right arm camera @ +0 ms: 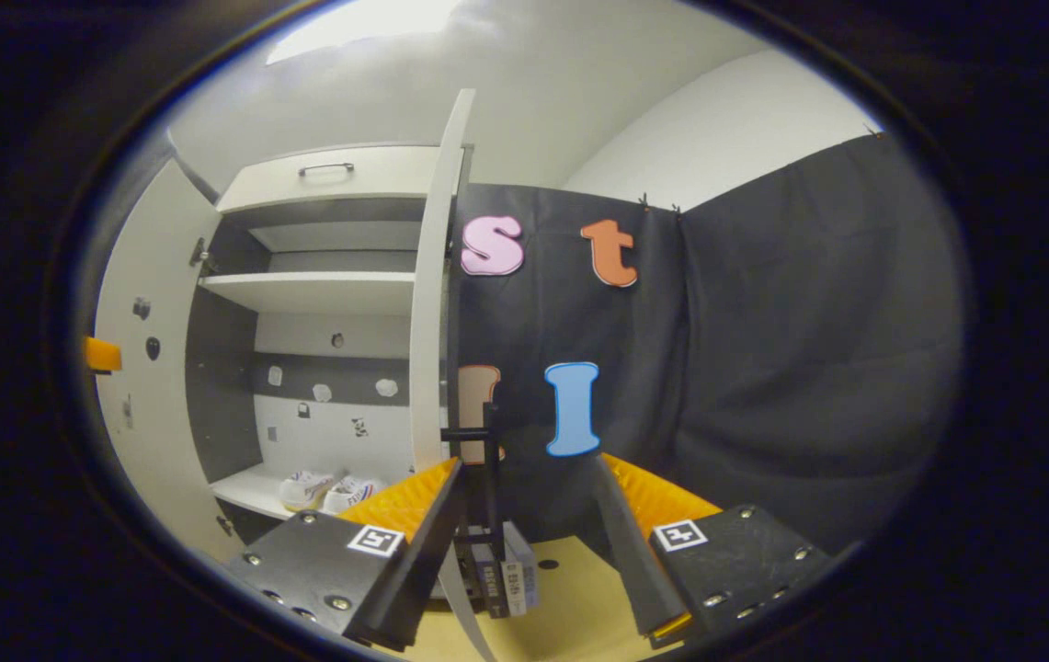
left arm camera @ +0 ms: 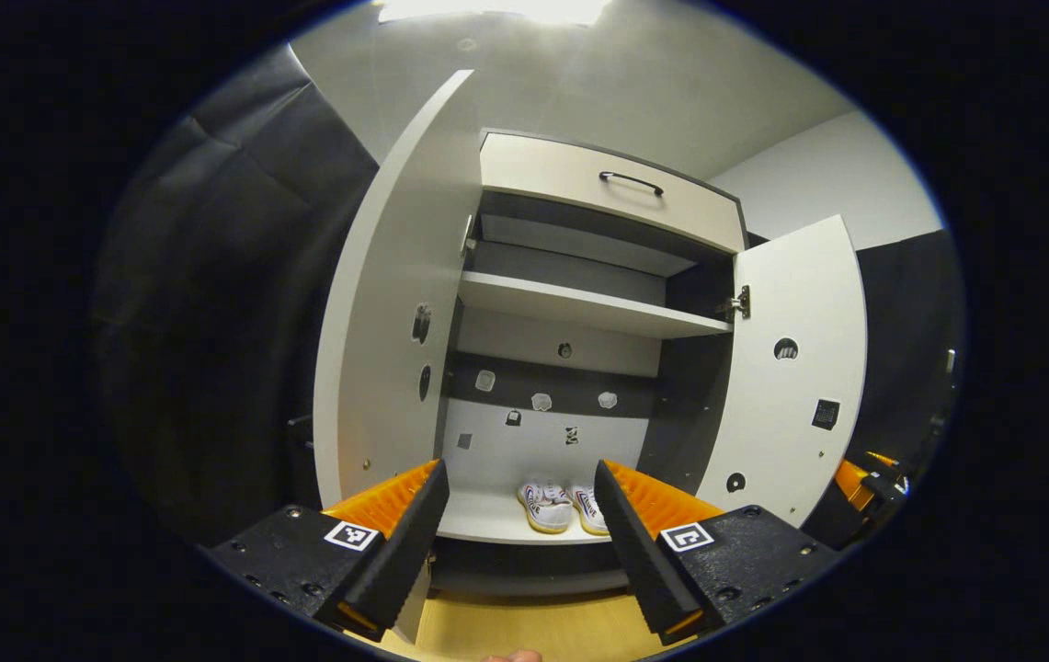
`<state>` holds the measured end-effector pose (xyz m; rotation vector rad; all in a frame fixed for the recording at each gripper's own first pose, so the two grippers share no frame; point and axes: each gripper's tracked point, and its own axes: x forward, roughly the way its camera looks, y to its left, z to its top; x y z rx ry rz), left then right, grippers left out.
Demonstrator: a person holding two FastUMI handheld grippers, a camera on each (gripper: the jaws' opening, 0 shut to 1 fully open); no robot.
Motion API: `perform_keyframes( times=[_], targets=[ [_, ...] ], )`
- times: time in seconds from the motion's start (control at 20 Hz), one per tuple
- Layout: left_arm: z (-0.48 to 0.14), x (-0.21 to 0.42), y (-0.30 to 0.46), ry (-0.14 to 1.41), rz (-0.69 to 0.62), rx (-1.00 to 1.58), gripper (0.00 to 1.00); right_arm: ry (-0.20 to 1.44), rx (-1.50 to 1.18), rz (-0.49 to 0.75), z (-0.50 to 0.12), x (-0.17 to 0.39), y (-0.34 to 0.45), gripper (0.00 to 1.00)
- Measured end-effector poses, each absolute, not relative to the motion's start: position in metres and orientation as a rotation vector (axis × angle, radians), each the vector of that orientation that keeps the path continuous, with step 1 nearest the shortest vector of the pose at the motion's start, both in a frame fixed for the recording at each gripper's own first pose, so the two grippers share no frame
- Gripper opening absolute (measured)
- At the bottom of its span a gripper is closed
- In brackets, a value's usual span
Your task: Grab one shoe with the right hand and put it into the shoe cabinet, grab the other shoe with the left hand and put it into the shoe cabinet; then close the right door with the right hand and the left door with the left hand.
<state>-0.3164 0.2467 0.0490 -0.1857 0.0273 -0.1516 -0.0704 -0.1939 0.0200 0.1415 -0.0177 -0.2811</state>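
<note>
**Shoes shelved, both doors waiting to be shut**

In the left gripper view, the left door [left arm camera: 395, 303] is standing wide at centre-left. The left gripper [left arm camera: 519, 515], fingers apart and empty, is framing the shoes [left arm camera: 563, 504] sitting side by side on the bottom shelf [left arm camera: 478, 519] of the shoe cabinet [left arm camera: 579, 303]. The right door [left arm camera: 795, 368] is hanging open at right. In the right gripper view, the right gripper [right arm camera: 524, 515], also spread and empty, is sitting near that door's edge [right arm camera: 432, 303], probably lining up to push.

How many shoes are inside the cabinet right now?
2. Both sit side by side on the bottom shelf: the left shoe and the right shoe, toes toward the camera. Upper shelves look bare, though their backs are partly hidden.
</note>
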Motion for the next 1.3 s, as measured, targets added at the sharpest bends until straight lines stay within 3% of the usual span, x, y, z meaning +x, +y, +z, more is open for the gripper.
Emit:
perform_keyframes(
  times=[0.05, 0.3, 0.35, 0.45, 0.5, 0.75, 0.85, 0.9, 1.25, 1.3],
  targets=[
    [0.052, -0.32, 0.249, 0.021, -0.145, -0.188, 0.96, -0.017, 0.142, -0.267, 0.021, -0.071, -0.192, 0.81],
    [0.067, -0.335, 0.267, -0.007, -0.078, -0.193, 0.96, -0.013, 0.163, -0.198, 0.023, -0.066, -0.172, 0.84],
    [0.069, -0.336, 0.273, -0.015, -0.062, -0.193, 0.92, -0.012, 0.174, -0.181, 0.021, -0.066, -0.168, 0.81],
    [0.07, -0.344, 0.287, -0.018, -0.023, -0.185, 0.95, -0.013, 0.193, -0.144, 0.023, -0.062, -0.152, 0.81],
    [0.069, -0.349, 0.294, -0.014, -0.003, -0.18, 0.91, -0.014, 0.199, -0.125, 0.023, -0.061, -0.145, 0.84],
    [0.064, -0.351, 0.32, -0.012, 0.077, -0.167, 0.99, -0.014, 0.201, -0.032, 0.026, -0.046, -0.102, 0.84],
    [0.059, -0.356, 0.331, -0.004, 0.105, -0.16, 0.91, -0.011, 0.203, 0.001, 0.028, -0.04, -0.086, 0.84],
    [0.059, -0.359, 0.336, 0.0, 0.118, -0.16, 0.96, -0.014, 0.204, 0.022, 0.029, -0.039, -0.078, 0.84],
    [0.048, -0.371, 0.369, 0.025, 0.207, -0.154, 0.96, -0.048, 0.216, 0.131, 0.049, -0.023, -0.025, 0.84],
    [0.046, -0.372, 0.374, 0.027, 0.222, -0.154, 0.96, -0.057, 0.22, 0.137, 0.053, -0.022, -0.021, 0.8]
  ],
)
